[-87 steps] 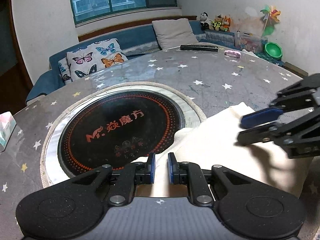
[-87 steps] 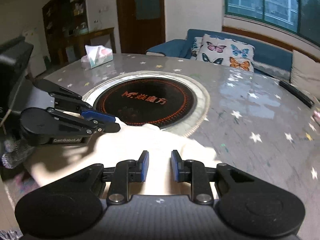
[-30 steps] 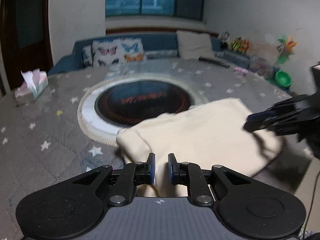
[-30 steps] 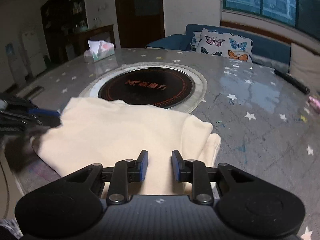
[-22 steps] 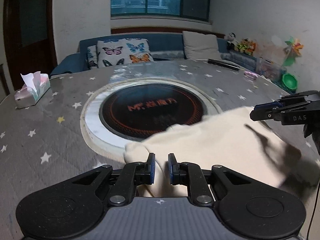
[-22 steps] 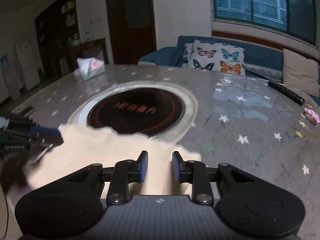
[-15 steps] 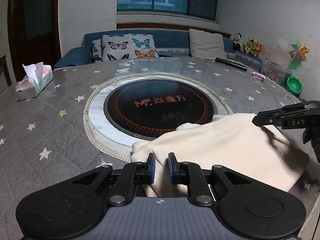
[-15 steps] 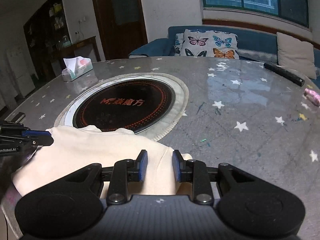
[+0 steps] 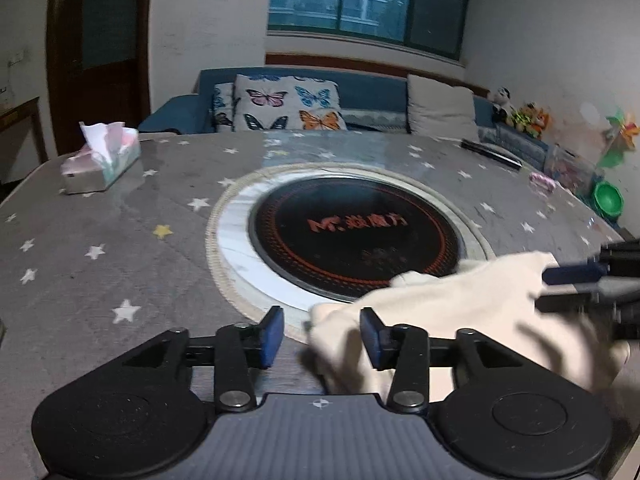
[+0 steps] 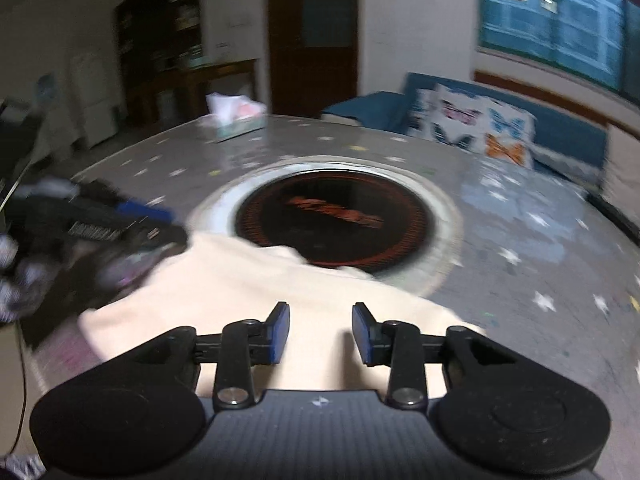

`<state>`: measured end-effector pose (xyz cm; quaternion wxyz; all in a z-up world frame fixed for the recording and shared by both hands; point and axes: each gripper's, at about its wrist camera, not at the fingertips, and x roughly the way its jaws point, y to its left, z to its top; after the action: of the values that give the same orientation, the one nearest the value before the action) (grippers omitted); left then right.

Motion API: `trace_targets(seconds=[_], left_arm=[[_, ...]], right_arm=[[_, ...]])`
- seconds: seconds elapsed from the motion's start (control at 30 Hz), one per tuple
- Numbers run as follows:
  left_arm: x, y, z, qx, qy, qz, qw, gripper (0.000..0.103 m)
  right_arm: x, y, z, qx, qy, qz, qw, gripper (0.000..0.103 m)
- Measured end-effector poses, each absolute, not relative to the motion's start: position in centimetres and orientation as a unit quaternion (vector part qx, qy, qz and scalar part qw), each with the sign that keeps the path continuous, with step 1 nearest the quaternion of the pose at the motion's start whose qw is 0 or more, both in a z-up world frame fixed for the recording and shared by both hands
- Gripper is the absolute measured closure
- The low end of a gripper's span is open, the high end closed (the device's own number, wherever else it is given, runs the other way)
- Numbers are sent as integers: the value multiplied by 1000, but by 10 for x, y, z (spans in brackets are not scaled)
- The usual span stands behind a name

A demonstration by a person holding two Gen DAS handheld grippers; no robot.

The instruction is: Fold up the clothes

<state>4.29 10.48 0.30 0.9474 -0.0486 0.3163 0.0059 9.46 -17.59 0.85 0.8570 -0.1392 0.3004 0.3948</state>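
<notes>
Two hand-held grippers, the left hand-held gripper point(image 9: 322, 330) and the right hand-held gripper point(image 10: 320, 330), have jaws spread apart and grip nothing. We see the cream garment point(image 10: 256, 292) at the near bench point(image 9: 120, 248) edge, overlapping the round cooktop point(image 9: 352, 240). Its orange lettering is unreadable; far bench surface is bare.
</notes>
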Motion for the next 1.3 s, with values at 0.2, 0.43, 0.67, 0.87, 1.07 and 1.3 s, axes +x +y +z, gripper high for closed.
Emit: trace_targets(seconds=[0.2,0.43,0.67,0.87,1.07,1.3], left_arm=[[34,119,9,-65,307,26,949,24],[21,129,11,-85,303,36,949,17],[16,139,7,-130,318,40,938,20],[14,142,-2,-188,338,25,922,27],[13,146,-8,-242,350,16,905,27],[17,145,-10,-303,354,8,884,27]], right_arm=[[61,-132,5,-179,287,464,819,69],[22,-94,-10,-264,253,494,789,69],[0,-87,0,-287,227,506,781,68],[-21,-70,-10,-324,215,536,749,62],[-26,-64,-16,-349,205,522,751,67],[-15,-70,-6,-306,214,512,773,90]])
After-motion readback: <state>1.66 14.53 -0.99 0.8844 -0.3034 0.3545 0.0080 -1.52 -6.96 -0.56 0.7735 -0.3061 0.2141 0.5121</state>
